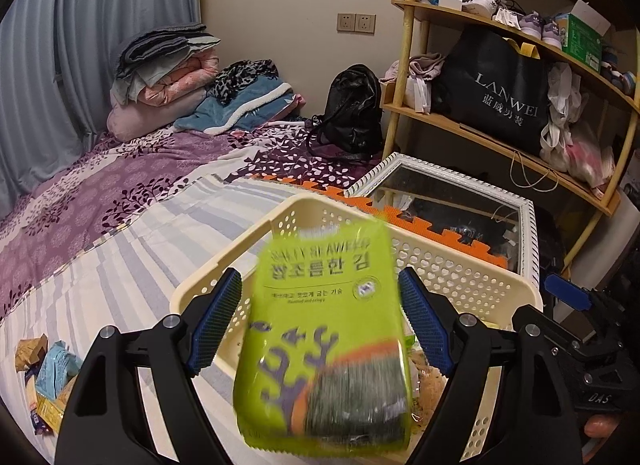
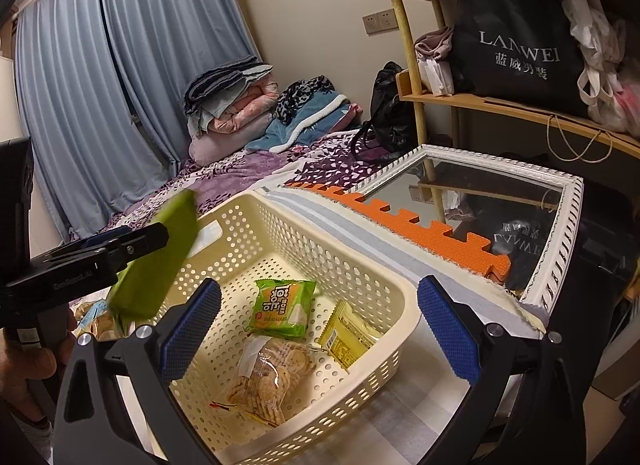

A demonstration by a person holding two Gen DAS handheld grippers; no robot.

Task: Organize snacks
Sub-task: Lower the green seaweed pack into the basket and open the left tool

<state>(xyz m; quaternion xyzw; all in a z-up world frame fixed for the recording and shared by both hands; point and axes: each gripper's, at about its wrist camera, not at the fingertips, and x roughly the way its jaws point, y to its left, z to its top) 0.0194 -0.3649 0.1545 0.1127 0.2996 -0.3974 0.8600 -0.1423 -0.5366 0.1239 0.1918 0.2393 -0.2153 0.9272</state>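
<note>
Both your wrist cams are looking down, close over the cream basket (image 1: 460, 277) (image 2: 360, 265), sharing bed (image 1: 120, 201) (image 2: 240, 169) and shelf (image 1: 500, 145) (image 2: 500, 103).

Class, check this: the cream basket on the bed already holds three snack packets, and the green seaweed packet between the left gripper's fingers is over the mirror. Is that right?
Not quite. The seaweed packet is over the cream basket, not the mirror; the right wrist view shows it at the left gripper. The three packets are correct.
</note>
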